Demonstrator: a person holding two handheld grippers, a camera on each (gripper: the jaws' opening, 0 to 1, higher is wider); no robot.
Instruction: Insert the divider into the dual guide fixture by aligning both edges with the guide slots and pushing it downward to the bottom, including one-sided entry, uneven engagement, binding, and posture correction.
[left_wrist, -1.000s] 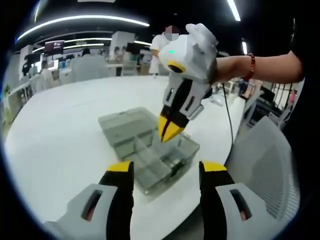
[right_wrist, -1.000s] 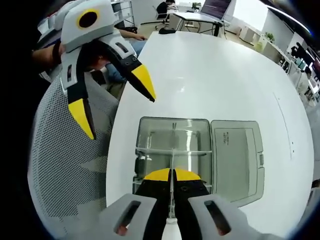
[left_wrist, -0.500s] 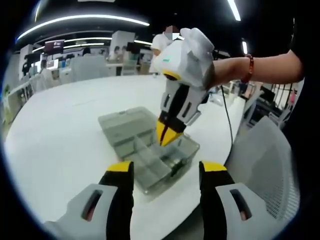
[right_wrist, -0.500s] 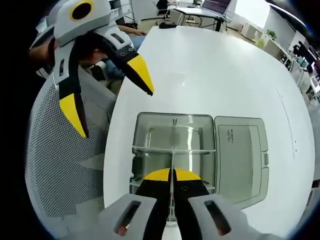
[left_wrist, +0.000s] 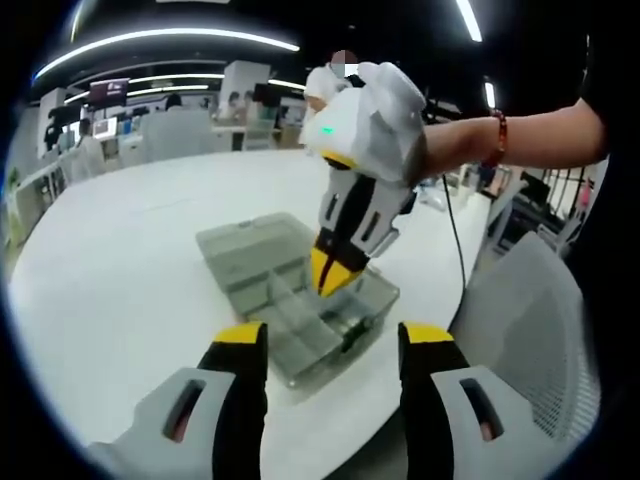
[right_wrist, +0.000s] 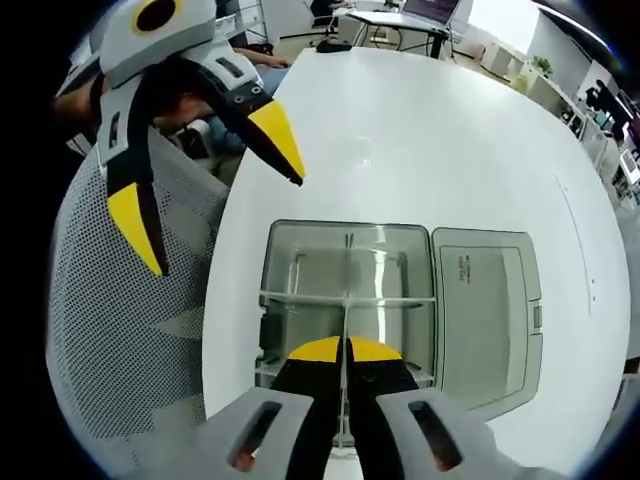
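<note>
Your right gripper (right_wrist: 343, 350) is pointing down into the open clear compartment box (right_wrist: 345, 300), fingers (right_wrist: 318, 352) pinched together on the thin clear divider (right_wrist: 344, 325), which is standing on edge and running from the fingertips up to the cross wall in the middle of the tray. In the left gripper view the same right gripper (left_wrist: 332, 272) is coming down from above, yellow tips right at the box (left_wrist: 290, 290), your gloved hand (left_wrist: 385, 105) wrapping its body. Whether the divider is sitting in both guide slots, can't tell. Your left gripper (left_wrist: 330, 345) is hovering off the surface (left_wrist: 110, 270) near the box, fingers (left_wrist: 243, 345) spread wide apart, gripping nothing; it's also showing in the right gripper view (right_wrist: 205, 185) over the mesh chair back (right_wrist: 130, 350). The box's hinged lid (right_wrist: 488, 315) is lying flat beside the tray.
</note>
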